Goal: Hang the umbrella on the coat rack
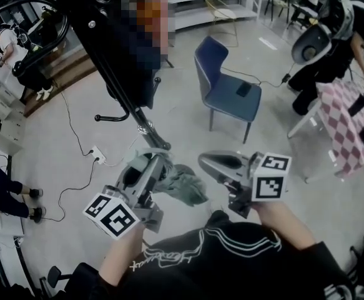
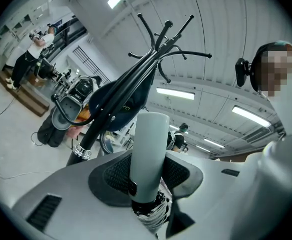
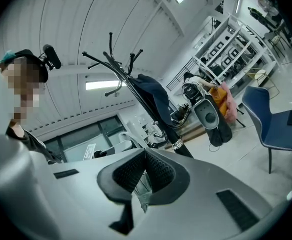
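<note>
Black top (image 1: 231,261): fills the bottom edge of the head view, with both forearms reaching forward out of it.
Left gripper (image 2: 148,170): jaws drawn in tight on the umbrella's handle (image 2: 150,149), a pale grey cylinder that stands up between the ribbed pads; folded ribs and dark fittings show just under the grip.
Right gripper (image 3: 144,178): jaws nearly together, pinching a thin pale fold, probably the umbrella's fabric or its strap, though its own view shows too little to be sure.
Umbrella (image 1: 185,186): grey-green, collapsed and loosely bunched, carried in the air between the two grippers, low in front of the person, with its cloth spilling towards the right gripper (image 1: 208,164) from the left gripper (image 1: 157,167).
Coat rack (image 1: 122,86): black pole with a metal collar and curved hooks, slanting across the upper left of the head view, just beyond the umbrella and apart from it.
Dark jacket (image 2: 116,104): draped on the rack below the hooks.
Blue chair (image 1: 228,86): on the floor to the right of the rack, a small dark item on its seat.
Checked table (image 1: 350,127): at the far right edge.
Power strip (image 1: 97,155): on the floor left of the rack, cables trailing from it.
</note>
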The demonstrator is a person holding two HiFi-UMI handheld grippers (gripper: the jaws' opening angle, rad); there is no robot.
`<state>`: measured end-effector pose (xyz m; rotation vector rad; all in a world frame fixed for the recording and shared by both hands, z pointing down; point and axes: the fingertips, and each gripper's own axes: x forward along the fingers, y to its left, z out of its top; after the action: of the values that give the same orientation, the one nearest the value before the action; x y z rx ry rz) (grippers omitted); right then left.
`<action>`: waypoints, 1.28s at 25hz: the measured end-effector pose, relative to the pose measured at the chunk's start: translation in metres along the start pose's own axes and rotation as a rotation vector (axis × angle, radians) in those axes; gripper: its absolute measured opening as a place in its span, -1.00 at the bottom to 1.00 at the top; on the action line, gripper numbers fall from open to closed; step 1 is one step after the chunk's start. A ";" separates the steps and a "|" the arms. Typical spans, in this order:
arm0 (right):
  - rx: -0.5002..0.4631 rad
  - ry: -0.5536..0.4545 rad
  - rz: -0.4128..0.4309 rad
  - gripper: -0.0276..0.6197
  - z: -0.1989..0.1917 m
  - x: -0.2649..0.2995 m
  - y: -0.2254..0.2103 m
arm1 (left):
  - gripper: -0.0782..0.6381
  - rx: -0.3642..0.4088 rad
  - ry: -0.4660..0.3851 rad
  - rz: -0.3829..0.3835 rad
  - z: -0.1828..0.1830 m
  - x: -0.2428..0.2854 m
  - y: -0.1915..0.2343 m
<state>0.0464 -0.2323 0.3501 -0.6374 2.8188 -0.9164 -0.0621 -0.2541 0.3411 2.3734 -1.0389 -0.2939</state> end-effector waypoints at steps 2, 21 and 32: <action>0.004 0.008 0.006 -0.88 0.003 0.002 -0.004 | -0.36 -0.008 -0.003 0.010 0.001 0.005 0.004; 0.019 0.076 0.066 -0.88 0.008 0.020 -0.023 | -0.35 -0.069 -0.033 0.110 -0.010 0.014 0.036; 0.020 0.164 0.146 -0.88 -0.007 0.062 -0.019 | -0.35 -0.073 -0.043 0.132 -0.015 0.011 0.043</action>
<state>-0.0046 -0.2685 0.3689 -0.3630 2.9465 -1.0106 -0.0752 -0.2812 0.3776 2.2310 -1.1785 -0.3305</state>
